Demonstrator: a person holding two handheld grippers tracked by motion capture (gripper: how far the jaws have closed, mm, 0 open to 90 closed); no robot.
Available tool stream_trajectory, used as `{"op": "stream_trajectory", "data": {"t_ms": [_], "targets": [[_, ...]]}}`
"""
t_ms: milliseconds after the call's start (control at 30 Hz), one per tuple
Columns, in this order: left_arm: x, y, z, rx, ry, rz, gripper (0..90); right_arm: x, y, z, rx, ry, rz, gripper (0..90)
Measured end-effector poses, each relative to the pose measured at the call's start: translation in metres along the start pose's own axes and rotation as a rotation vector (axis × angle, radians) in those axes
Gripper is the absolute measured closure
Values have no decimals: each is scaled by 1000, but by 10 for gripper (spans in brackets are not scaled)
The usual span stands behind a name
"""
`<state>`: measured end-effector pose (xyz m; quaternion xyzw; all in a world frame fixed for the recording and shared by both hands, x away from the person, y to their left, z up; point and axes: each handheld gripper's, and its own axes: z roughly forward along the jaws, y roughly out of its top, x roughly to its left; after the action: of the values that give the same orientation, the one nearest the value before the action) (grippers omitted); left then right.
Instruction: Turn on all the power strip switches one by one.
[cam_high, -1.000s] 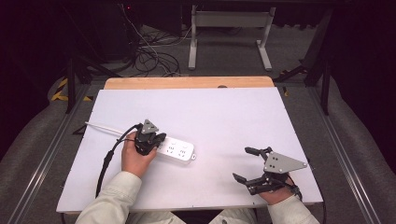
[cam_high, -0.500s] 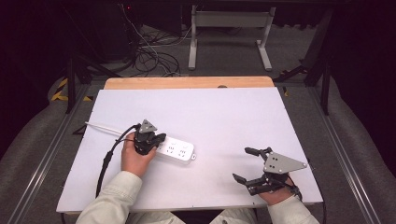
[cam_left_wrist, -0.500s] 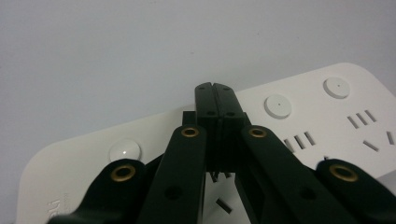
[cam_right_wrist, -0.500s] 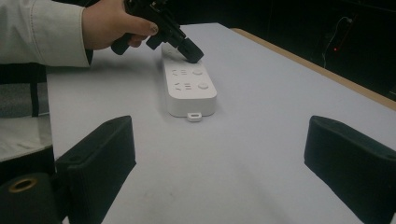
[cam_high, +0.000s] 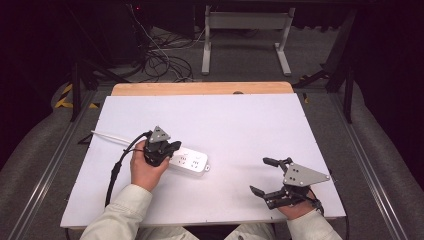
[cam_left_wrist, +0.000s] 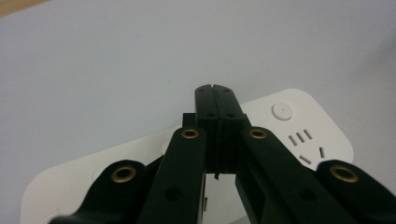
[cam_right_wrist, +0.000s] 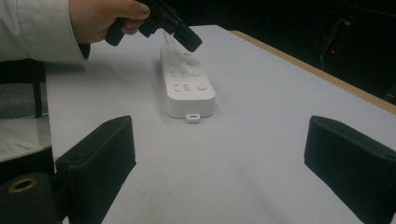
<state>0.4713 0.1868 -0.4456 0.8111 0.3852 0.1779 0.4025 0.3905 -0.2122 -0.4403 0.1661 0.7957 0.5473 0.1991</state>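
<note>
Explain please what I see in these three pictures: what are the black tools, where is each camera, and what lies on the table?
A person sits at a white table and holds a black two-jaw gripper in each hand. One picture comes from a camera above; the other two come from cameras riding on each gripper. A white power strip lies on the table. The left gripper is shut, its tips pointing down at the strip; nothing is between its jaws. The right gripper is open, holds nothing and sits apart from the strip.
</note>
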Motion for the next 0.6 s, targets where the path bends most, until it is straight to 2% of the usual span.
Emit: {"op": "stream_trajectory", "data": {"t_ms": [200, 367, 600], "targets": [[-5, 0, 5, 9, -9, 16, 899, -1, 0, 1, 0, -1, -3, 92], [-13, 0, 16, 32, -33, 35, 899, 0, 0, 1, -1, -1, -1, 92], [-15, -2, 25, 57, -17, 42, 899, -1, 0, 1, 0, 1, -2, 92]]}}
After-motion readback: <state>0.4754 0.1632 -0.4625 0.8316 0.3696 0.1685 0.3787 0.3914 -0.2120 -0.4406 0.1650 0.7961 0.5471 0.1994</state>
